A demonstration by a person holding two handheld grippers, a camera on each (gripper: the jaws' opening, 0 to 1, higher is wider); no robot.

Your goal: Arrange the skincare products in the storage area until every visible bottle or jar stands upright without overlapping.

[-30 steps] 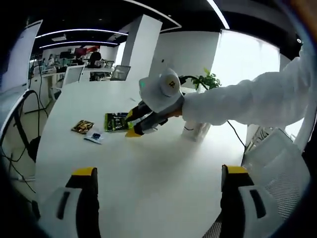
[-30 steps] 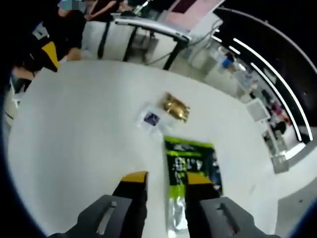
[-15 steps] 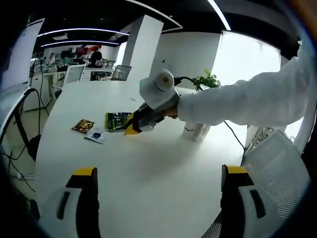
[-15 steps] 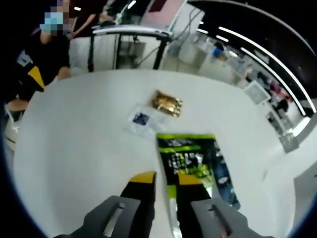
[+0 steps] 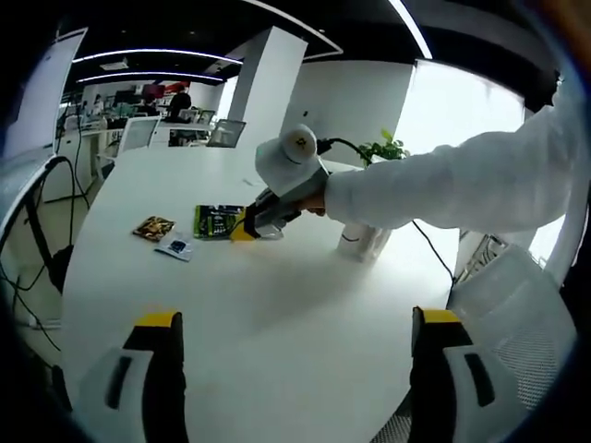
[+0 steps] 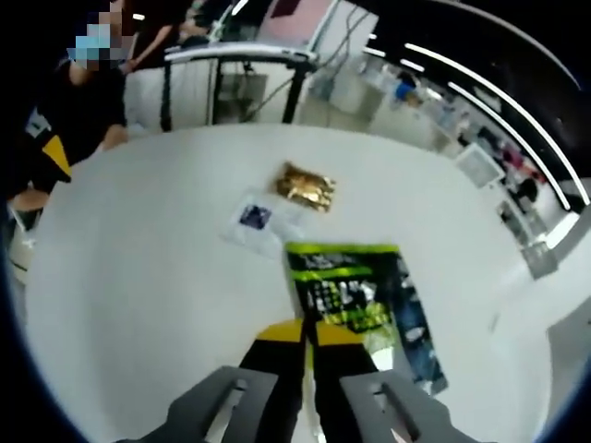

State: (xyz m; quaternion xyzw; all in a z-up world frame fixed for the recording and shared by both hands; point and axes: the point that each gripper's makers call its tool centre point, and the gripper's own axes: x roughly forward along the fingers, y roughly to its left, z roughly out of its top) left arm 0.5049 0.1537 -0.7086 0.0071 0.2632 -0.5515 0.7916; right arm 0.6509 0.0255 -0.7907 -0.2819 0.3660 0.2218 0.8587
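Lying flat on the white table point(image 5: 277, 314) is a green sachet point(image 6: 355, 297), glossy, black and lime on top with small print and a clear strip along one edge; it's a flat rectangle, not a bottle or jar. In the left gripper view the same green sachet point(image 5: 218, 221) sits out toward the far left of the tabletop. Just past it are two smaller packets: a crinkly gold foil one point(image 6: 304, 185) and a thin clear pouch point(image 6: 254, 220) with a dark blue square on it, the two almost touching each other and a little apart from the green one.

The right gripper point(image 6: 309, 334) has its yellow-tipped jaws pinched nearly together right at the near edge of the green sachet, looks like it has the edge nipped between them. From the other side you can see that right gripper point(image 5: 247, 230) with a white sleeve point(image 5: 452, 189) behind it, tips down at the sachet's right end.

The left gripper point(image 5: 295, 318) hangs over bare table close by, jaws spread wide, holding nothing. A white pot with a leafy plant point(image 5: 365, 235) stands on the table behind the sleeve.
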